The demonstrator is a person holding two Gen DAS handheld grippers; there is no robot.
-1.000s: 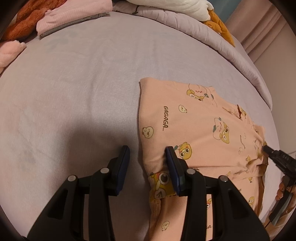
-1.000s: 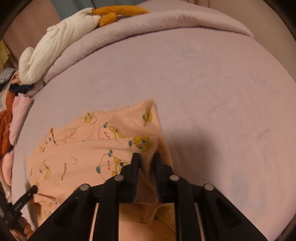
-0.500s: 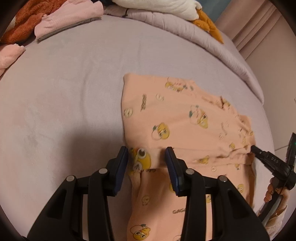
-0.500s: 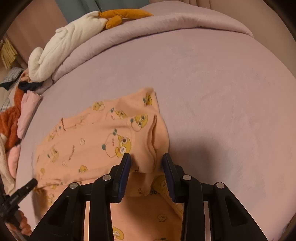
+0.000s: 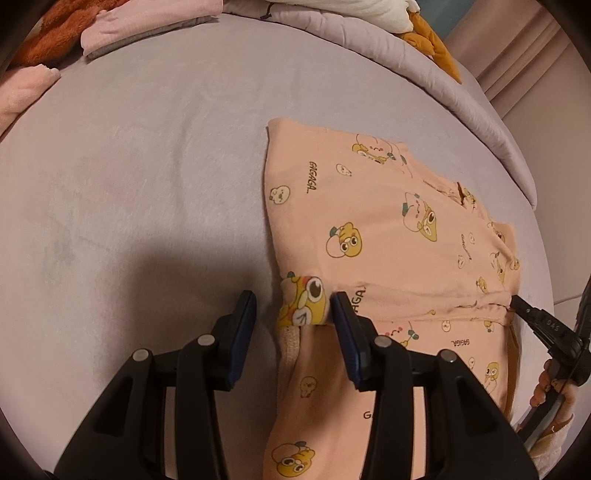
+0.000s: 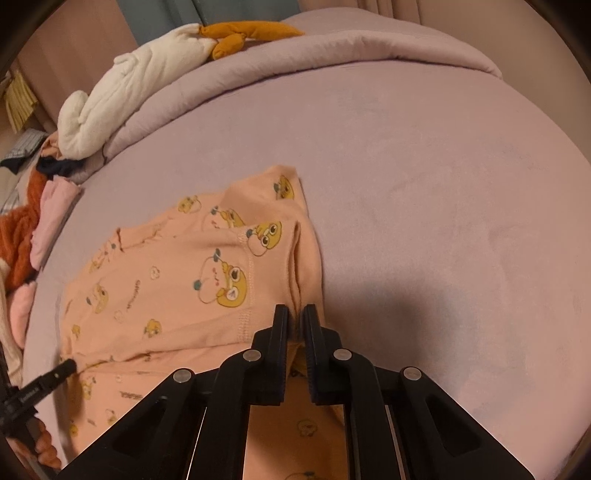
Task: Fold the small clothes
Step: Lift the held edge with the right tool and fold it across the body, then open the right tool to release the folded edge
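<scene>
Right wrist, right gripper (image 6: 295, 314) pinching peach garment (image 6: 192, 280)

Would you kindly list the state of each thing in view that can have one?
Peach garment: lying on the bed, partly folded, one edge doubled over.
Left hand-held gripper: open, jaws either side of the garment's fold corner.
Right hand-held gripper: shut on the garment's edge.
White plush: lying on the rolled duvet.
Pink clothes: folded, stacked at the bed's far edge.

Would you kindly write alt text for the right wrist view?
The right claw is pinched shut on a fold of a peach cartoon-print garment lying on a lilac bed cover. White and orange clothes sit piled at the far edge.
</scene>
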